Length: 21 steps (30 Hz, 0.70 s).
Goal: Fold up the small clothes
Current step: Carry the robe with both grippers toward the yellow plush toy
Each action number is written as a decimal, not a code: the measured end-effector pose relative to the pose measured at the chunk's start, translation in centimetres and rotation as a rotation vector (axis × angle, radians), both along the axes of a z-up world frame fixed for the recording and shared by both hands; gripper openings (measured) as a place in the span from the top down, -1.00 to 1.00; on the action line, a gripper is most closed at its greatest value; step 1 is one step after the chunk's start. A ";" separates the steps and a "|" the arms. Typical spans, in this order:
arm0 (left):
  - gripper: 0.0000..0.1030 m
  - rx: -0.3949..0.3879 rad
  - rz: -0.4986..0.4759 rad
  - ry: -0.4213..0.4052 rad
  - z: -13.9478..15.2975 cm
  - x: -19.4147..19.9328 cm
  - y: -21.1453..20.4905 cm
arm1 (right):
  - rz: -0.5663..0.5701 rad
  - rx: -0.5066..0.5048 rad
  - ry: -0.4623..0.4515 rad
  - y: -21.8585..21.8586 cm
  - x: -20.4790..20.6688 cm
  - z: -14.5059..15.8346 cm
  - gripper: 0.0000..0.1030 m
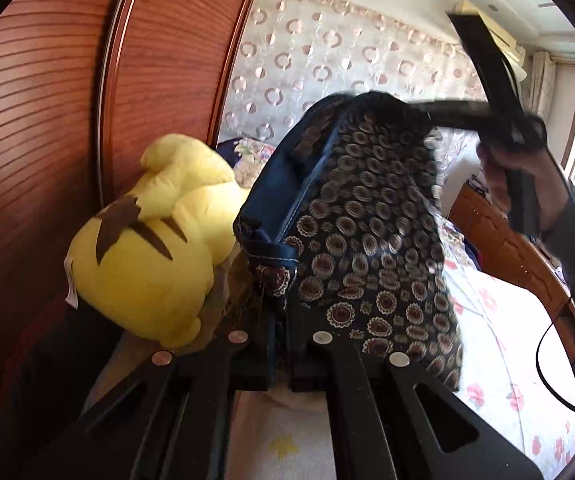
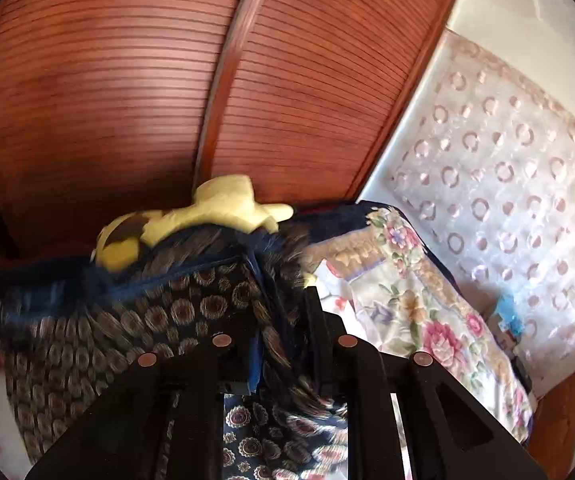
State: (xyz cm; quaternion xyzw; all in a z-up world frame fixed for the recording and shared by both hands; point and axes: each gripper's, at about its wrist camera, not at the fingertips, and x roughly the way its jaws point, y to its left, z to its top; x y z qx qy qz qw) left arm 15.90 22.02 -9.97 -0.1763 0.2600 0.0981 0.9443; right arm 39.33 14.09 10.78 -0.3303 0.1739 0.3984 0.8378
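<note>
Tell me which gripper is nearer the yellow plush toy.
Left. The left gripper is shut on the patterned garment right beside the yellow plush toy. The right gripper holds the same garment with the toy beyond the cloth.

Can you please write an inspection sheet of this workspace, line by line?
Surface: bed with floral sheet.
Job's things: dark patterned garment held up between both grippers.
Clutter: yellow plush toy; floral pillow.
Grippers: left gripper shut on the garment; right gripper shut on its edge.
Cables: black cable at the bed's right edge.
Surroundings: wooden wardrobe, patterned curtain.
</note>
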 end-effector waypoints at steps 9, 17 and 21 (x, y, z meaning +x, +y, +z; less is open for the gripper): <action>0.92 0.037 -0.008 0.038 0.4 -0.8 -0.4 | -0.034 0.110 0.086 -1.1 0.1 -0.7 0.26; 0.63 0.091 -0.016 0.051 1.4 -1.0 -0.4 | -0.072 0.154 0.301 -2.8 1.9 -6.8 0.26; 0.52 0.097 -0.039 0.023 2.0 -1.5 -0.2 | -0.097 0.152 0.339 -3.4 1.8 -8.5 0.26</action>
